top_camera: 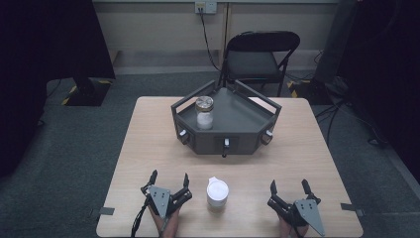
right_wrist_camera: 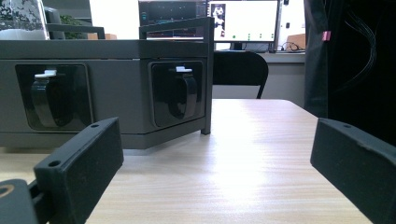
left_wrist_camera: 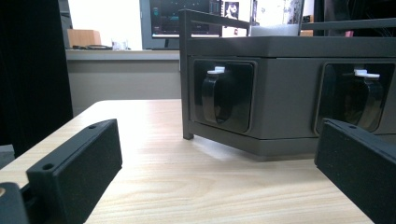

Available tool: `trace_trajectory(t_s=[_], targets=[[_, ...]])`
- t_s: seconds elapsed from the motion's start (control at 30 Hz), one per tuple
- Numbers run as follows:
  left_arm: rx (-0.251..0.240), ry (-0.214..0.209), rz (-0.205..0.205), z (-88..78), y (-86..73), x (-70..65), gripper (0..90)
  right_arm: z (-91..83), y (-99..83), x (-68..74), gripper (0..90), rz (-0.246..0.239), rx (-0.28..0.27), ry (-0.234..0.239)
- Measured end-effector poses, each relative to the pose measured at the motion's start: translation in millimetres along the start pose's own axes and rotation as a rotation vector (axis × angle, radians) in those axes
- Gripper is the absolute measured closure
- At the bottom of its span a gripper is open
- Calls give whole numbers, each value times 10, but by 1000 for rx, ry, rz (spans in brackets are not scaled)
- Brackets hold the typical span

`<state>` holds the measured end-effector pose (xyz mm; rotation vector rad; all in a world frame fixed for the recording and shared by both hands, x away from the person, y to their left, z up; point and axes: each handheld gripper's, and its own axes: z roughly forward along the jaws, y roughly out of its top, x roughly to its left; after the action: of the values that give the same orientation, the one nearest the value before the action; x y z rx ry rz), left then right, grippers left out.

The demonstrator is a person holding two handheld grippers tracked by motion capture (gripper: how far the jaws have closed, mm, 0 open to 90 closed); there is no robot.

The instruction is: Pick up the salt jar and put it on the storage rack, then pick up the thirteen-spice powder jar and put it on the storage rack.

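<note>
High view
Landmark: grey tray (top_camera: 247,116) with rails, standing on the far half of the wooden desk (top_camera: 148,148).
Glass jar: a metal-lidded jar (top_camera: 204,113) with white contents stands upright inside the tray, at its left side.
White container: a white lidded tub (top_camera: 217,192) stands upright on the desk in front of the tray, well apart from it, nearest to both tongs.
Left tongs: (top_camera: 168,179) in front of the tray and just left of the white tub, jaws spread wide, nothing between them, not touching the tub.
Right tongs: (top_camera: 289,187) in front of the tray, right of the white tub and farther from it, jaws spread wide and empty.
Folding chair: (top_camera: 260,57) behind the tray, beyond the desk's far edge.

Left gripper view
Left tongs: (left_wrist_camera: 219,161) both black jaws low at the frame's sides, wide apart, holding nothing; bare desk between them.
Tray: its grey front wall (left_wrist_camera: 289,93) faces the camera, with two recessed black knobs (left_wrist_camera: 217,95).

Right gripper view
Right tongs: (right_wrist_camera: 219,158) jaws wide apart, empty, over bare desk.
Tray: its wall (right_wrist_camera: 116,51) is ahead and to the left, two knob recesses (right_wrist_camera: 180,93) showing.
Jar: its glass body (right_wrist_camera: 23,18) rises above the tray's top edge at the upper left.
</note>
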<state>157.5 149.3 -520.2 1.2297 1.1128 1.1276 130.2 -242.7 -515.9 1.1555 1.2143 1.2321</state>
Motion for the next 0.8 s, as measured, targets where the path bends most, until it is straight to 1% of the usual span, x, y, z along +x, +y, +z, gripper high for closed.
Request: trace_trajectory(t_s=[0.67,0.8], targets=[[0,1,1,0,1,-3,0,1,1,-6,10,1,0,3],[0,2,1,1,1,-4,0,17,29,-18,2,3,16,12]])
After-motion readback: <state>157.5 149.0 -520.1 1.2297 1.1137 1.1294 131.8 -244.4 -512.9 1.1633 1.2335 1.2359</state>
